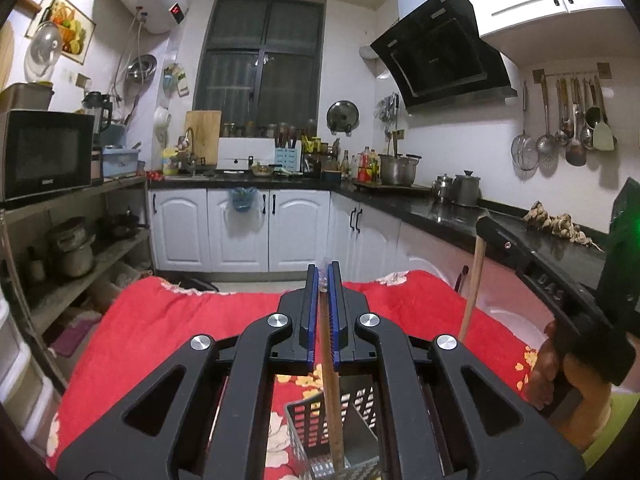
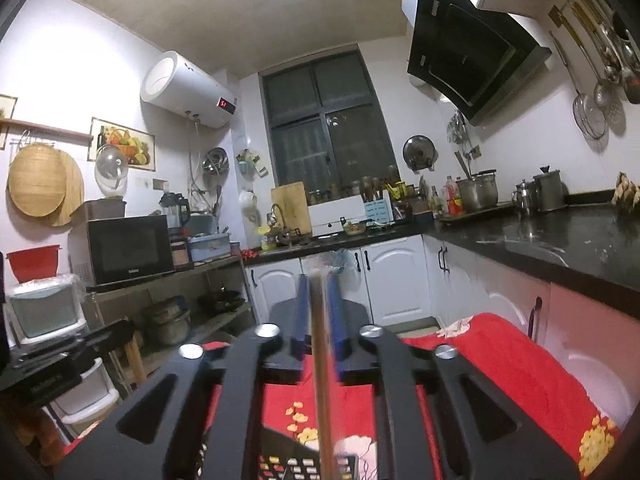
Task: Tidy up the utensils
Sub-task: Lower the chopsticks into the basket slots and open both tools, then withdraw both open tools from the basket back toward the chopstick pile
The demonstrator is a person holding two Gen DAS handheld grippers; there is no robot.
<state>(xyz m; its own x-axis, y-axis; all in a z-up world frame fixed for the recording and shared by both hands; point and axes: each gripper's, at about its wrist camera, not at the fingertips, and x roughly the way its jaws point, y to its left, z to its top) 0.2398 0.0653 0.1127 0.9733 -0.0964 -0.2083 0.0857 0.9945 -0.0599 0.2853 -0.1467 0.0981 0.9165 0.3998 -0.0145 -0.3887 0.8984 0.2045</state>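
Note:
My left gripper (image 1: 324, 276) is shut on a wooden-handled utensil (image 1: 331, 392) whose lower end stands in a black perforated holder (image 1: 308, 420) on the red flowered cloth (image 1: 160, 336). My right gripper (image 2: 319, 280) is shut on another wooden-handled utensil (image 2: 322, 380), which hangs down above the holder (image 2: 296, 464). In the left wrist view the right gripper (image 1: 490, 230) shows at the right with its wooden stick (image 1: 472, 292) hanging down from it. The working ends of both utensils are hidden.
A red flowered cloth (image 2: 500, 360) covers the table. A black counter (image 1: 460, 216) with pots runs along the right, white cabinets (image 1: 240, 232) at the back. A shelf with a microwave (image 1: 44, 152) stands left. Utensils hang on the right wall (image 1: 568, 120).

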